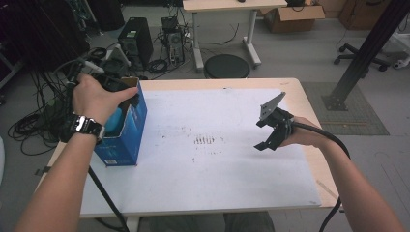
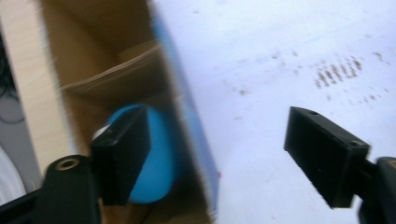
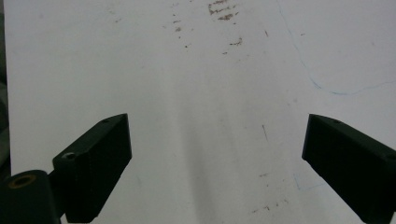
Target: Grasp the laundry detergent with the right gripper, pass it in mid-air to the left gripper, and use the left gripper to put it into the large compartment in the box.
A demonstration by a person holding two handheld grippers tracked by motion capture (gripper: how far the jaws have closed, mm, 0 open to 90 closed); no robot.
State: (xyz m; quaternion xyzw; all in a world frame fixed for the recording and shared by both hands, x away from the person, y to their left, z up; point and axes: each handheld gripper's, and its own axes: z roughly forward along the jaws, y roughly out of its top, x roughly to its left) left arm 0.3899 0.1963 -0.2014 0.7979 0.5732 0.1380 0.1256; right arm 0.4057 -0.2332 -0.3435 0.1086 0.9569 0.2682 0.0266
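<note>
The blue ball lay inside the open blue box, low in the left of the left gripper view and just visible as a blue patch through the box mouth at the left of the high view. It looked smooth, round and probably light; a judgement only, but such a thing would likely slip or roll from flat pads unless taken across its widest part, squarely from both sides. The box seemed thin cardboard, light enough to tip or slide if nudged, with brown inner flaps that could catch a jaw.

The left gripper hovered over the box's open top, jaws apart and holding nothing: one jaw stood in front of the ball, the other over the white sheet outside the box wall. The left hand showed above the box in the high view.

The right gripper, at the right of the high view, stood wide open and empty over the white sheet, well apart from the box, on the wooden table
</note>
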